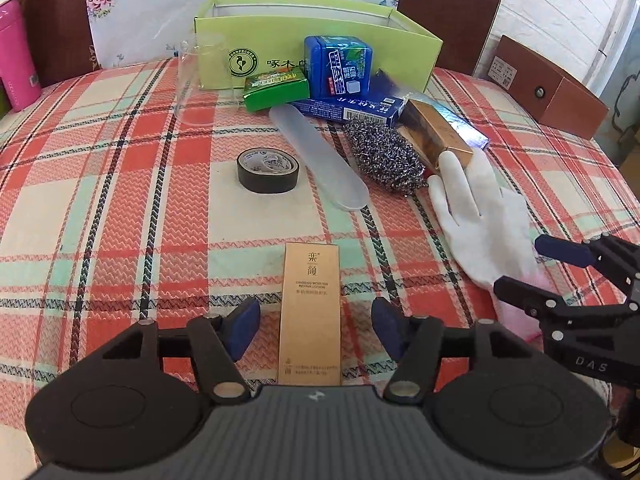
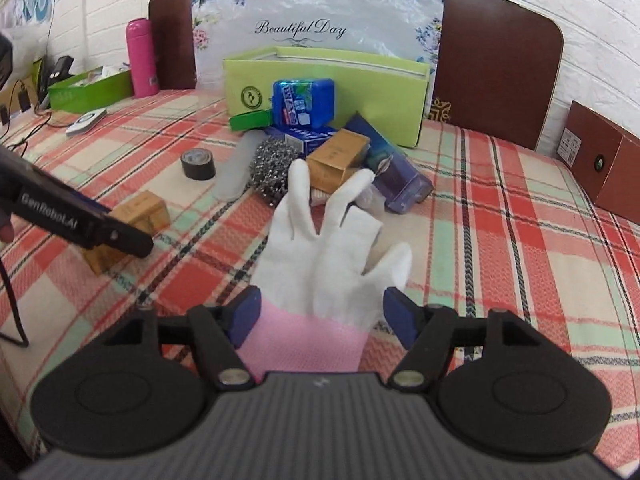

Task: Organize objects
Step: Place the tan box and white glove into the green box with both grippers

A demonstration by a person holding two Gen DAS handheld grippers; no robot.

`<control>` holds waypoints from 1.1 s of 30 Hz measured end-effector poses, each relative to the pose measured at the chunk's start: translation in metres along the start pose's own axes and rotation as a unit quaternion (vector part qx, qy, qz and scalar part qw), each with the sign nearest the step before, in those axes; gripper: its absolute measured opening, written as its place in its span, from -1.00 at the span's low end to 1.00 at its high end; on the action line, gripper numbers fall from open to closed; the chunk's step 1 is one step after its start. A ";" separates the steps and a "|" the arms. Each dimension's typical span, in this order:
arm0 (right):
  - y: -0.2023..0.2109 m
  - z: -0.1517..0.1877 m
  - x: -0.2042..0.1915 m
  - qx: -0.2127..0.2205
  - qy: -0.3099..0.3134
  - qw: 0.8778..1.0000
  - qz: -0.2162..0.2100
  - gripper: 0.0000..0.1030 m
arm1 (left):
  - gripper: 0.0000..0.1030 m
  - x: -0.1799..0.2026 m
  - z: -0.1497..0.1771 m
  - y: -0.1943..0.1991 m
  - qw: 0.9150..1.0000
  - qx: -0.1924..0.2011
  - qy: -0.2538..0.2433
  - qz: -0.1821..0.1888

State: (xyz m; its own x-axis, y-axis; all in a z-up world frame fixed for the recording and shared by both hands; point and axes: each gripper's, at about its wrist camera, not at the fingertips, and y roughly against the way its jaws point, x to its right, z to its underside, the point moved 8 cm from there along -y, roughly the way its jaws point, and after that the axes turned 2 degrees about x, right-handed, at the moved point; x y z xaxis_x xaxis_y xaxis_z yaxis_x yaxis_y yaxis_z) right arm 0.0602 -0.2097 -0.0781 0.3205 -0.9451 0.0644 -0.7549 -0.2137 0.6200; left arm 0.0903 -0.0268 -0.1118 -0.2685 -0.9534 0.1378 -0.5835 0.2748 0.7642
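Note:
My left gripper [image 1: 316,326] is open, its blue pads on either side of a tan lotion box [image 1: 311,312] lying flat on the checked tablecloth. My right gripper [image 2: 320,320] is open around the pink cuff of a white glove [image 2: 328,240]; it also shows in the left wrist view [image 1: 560,264] beside the glove [image 1: 480,208]. Behind lie a black tape roll [image 1: 268,170], a clear plastic case [image 1: 320,156], a steel scourer [image 1: 384,154], a gold box [image 1: 436,132], blue boxes [image 1: 340,66], a green packet [image 1: 276,88] and an open lime-green box [image 1: 320,32].
A clear glass [image 1: 200,80] stands left of the green box. A pink bottle [image 1: 16,64] is at far left, a brown box [image 1: 548,84] at far right. Chair backs [image 2: 496,60] and a floral board stand behind the table.

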 end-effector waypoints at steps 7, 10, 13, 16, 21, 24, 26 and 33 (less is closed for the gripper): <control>-0.006 0.007 -0.011 -0.011 0.011 1.000 -0.010 -0.13 | 0.13 -0.003 -0.002 0.000 1.000 0.004 0.011 0.005; -0.006 0.006 -0.012 -0.012 0.007 1.000 -0.013 -0.63 | -0.12 -0.002 -0.003 -0.001 1.000 0.006 0.010 0.010; -0.003 0.001 -0.009 -0.014 -0.027 0.999 -0.030 -0.81 | -0.38 -0.002 -0.006 0.000 1.000 0.006 0.014 0.019; 0.009 -0.012 -0.006 0.004 -0.060 0.996 -0.066 -0.84 | -0.39 0.001 -0.014 0.005 0.999 0.015 0.014 0.033; 0.030 -0.053 0.003 0.058 -0.069 0.992 -0.088 -0.84 | -0.39 0.009 -0.047 0.023 0.997 0.058 0.001 0.050; 0.038 -0.083 0.012 0.095 -0.067 0.989 -0.088 -0.84 | -0.39 0.017 -0.076 0.035 0.994 0.089 -0.004 0.064; 0.040 -0.103 0.018 0.118 -0.064 0.987 -0.084 -0.84 | -0.39 0.022 -0.094 0.043 0.991 0.112 -0.009 0.069; 0.035 -0.165 0.039 0.188 -0.053 0.980 -0.046 -0.84 | -0.39 0.039 -0.160 0.055 0.981 0.174 -0.024 0.080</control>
State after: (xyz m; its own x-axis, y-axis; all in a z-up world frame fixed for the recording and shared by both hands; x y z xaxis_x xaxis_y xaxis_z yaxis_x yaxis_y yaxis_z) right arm 0.1404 -0.2128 0.0753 0.3512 -0.9336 -0.0717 -0.8893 -0.3565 0.2865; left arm 0.1704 -0.0690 0.0370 -0.4094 -0.8898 0.2016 -0.7547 0.4545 0.4732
